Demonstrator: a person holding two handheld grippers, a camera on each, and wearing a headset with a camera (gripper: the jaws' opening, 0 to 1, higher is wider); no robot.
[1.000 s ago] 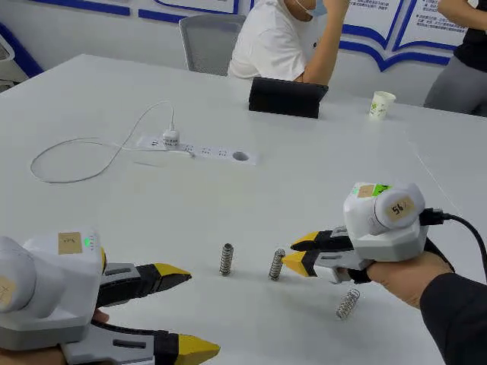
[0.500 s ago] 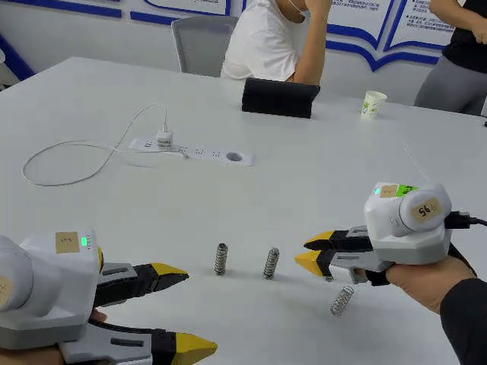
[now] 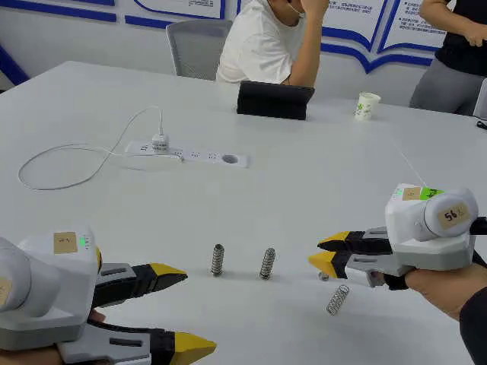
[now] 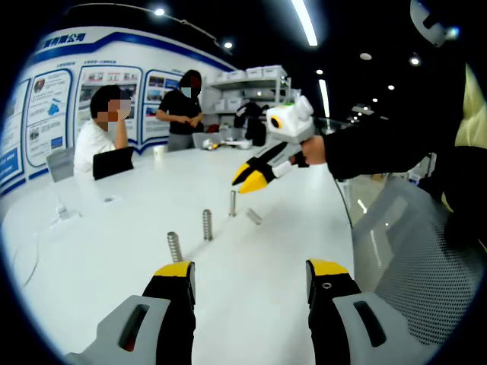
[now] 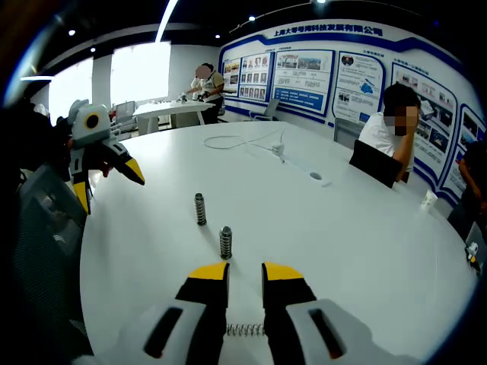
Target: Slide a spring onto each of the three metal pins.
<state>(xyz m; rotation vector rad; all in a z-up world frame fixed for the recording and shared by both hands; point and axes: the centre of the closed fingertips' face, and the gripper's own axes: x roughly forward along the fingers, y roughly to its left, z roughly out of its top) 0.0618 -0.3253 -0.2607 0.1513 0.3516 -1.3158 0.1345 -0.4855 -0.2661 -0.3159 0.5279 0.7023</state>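
Two springs stand upright on pins, one (image 3: pixel 218 259) on the left and one (image 3: pixel 268 263) beside it; they are also seen at spring (image 5: pixel 200 208) and spring (image 5: pixel 225 242). A short bare pin (image 3: pixel 324 275) stands further right, just under my right gripper (image 3: pixel 318 254), whose jaws are slightly apart and hold nothing. A loose spring (image 3: pixel 338 299) lies flat on the table in front of that pin, and it lies beneath my right gripper (image 5: pixel 245 270) as the loose spring (image 5: pixel 245 330). My left gripper (image 3: pixel 199 312) rests wide open and holding nothing at the lower left, short of the springs.
The white table (image 3: pixel 319 175) carries a power strip (image 3: pixel 190 154) with a looping white cable, a black tablet (image 3: pixel 274 100) and a paper cup (image 3: pixel 366 106) at the far side. A seated person (image 3: pixel 262 42) and a standing person are beyond the table.
My right gripper has drawn back to the right, away from the second spring, and the bare pin now shows below its tips. The left gripper has stayed put.
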